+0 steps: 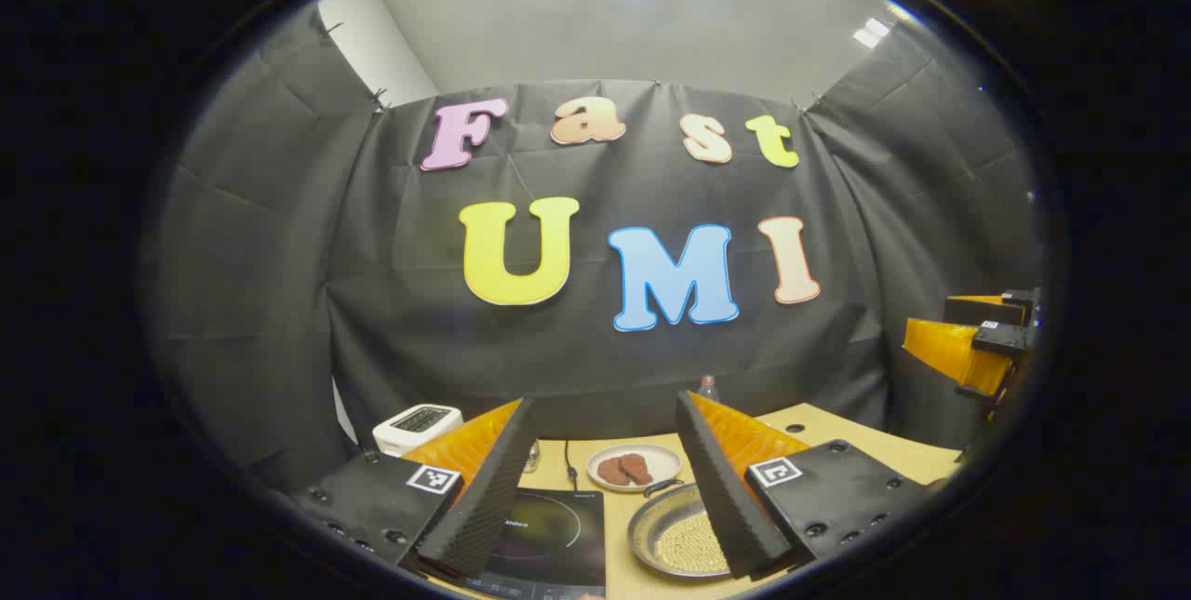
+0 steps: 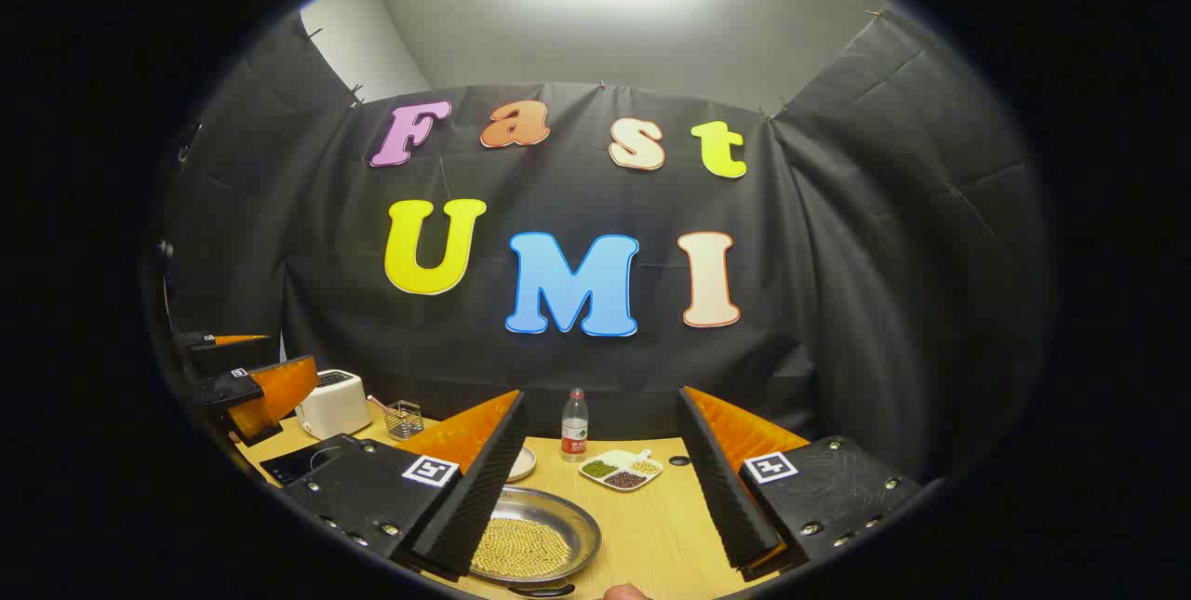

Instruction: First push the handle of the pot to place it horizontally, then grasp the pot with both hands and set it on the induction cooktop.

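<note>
A shallow metal pot [image 1: 676, 541] filled with pale beans sits on the wooden table [image 1: 842, 428], just right of the black induction cooktop [image 1: 551, 535]. A dark handle [image 1: 662, 486] shows at its far rim. My left gripper [image 1: 605, 414] hovers open above the cooktop and pot, holding nothing. In the right gripper view the pot [image 2: 530, 540] lies low between the fingers, partly behind the left finger [image 2: 470, 498], with a dark handle [image 2: 540, 590] at its near rim. My right gripper [image 2: 600, 409] is open and holds nothing. The cooktop [image 2: 296, 463] is at far left.
A plate of brown patties [image 1: 635, 468] lies behind the pot. A white toaster [image 2: 332, 405], a wire basket [image 2: 402, 419], a water bottle [image 2: 574, 425] and a divided dish of beans [image 2: 621, 470] stand along the back. The other gripper [image 1: 972, 340] hangs at right.
</note>
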`<state>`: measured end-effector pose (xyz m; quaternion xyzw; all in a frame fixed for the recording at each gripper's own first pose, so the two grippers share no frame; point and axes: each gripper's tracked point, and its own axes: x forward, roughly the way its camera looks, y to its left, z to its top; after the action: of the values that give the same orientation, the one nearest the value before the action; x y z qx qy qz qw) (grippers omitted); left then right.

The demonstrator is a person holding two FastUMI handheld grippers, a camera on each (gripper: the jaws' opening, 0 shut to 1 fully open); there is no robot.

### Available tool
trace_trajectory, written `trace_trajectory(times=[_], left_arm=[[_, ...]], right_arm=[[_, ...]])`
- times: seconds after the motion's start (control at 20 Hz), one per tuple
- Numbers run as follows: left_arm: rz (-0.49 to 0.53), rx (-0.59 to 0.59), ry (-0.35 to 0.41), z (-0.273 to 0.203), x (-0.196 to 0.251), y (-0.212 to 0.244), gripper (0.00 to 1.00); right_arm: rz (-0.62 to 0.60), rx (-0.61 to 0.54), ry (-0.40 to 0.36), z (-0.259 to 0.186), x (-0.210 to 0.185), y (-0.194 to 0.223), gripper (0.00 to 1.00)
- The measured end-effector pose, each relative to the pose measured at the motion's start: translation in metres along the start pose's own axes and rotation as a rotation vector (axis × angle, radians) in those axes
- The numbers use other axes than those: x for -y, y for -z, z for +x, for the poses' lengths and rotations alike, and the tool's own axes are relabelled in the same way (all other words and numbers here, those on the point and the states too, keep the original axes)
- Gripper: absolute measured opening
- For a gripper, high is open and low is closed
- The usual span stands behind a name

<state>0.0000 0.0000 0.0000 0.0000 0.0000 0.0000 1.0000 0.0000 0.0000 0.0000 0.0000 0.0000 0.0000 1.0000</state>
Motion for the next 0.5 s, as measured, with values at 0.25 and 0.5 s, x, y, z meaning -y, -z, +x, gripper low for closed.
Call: trace_trajectory(times=[0.25,0.5], left_arm=[[0.002,0.003,-0.01,0.0025,0.0006,0.0001,0.97],[0.002,0.003,-0.013,0.0028,0.0033,0.0005,0.97]], right_arm=[[0.003,-0.004,-0.009,0.0048,0.0017,0.0036,0.96],[-0.001,-0.01,-0.013,0.0082,0.0032,0.0062,0.96]])
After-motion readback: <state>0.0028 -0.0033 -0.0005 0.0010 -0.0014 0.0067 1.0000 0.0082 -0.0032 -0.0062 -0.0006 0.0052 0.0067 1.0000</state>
